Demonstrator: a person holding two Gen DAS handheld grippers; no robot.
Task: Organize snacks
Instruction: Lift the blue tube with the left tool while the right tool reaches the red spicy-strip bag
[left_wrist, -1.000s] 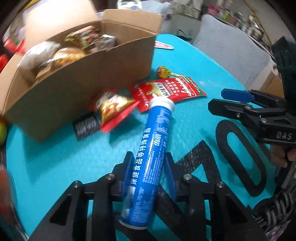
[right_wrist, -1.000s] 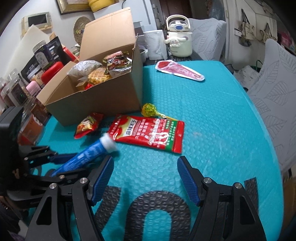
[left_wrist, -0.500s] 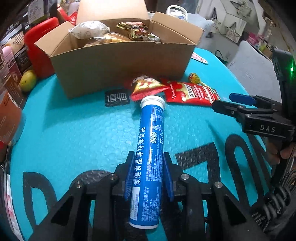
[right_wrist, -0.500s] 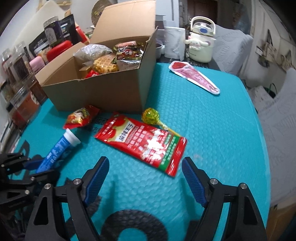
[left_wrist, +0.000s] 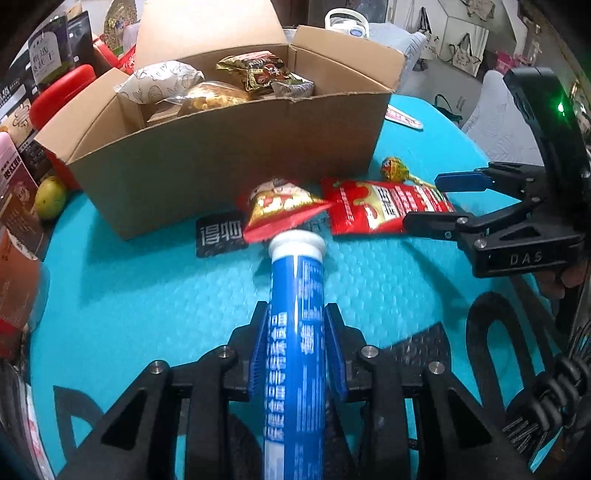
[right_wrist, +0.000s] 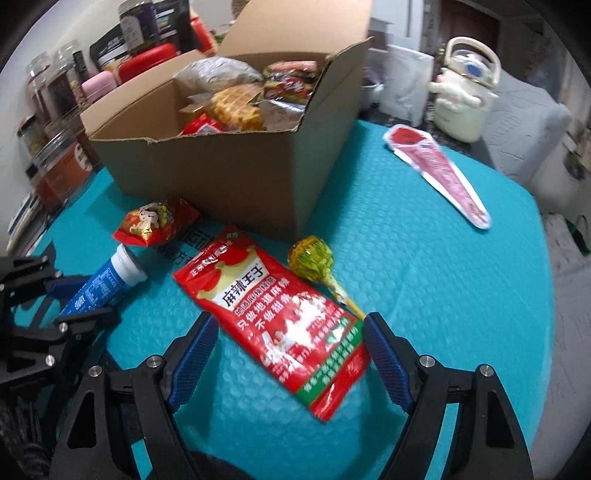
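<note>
Left gripper pinches a blue tube between its blue pads, white cap pointing toward the cardboard box; the tube's near end runs out of the frame bottom, print on it blurred. Right gripper stands wide apart over the near end of a big red packet lying flat on the teal mat; pads not touching it as far as can be seen. A lollipop sits just beside the packet, its stick partly tucked under the packet's edge. A small red pouch lies near the box front, partly covering a dark card. The box holds snacks, lower ones hidden by its walls. A pink wrapper lies well apart on the mat. Jars at left are cut off and blurry.
</note>
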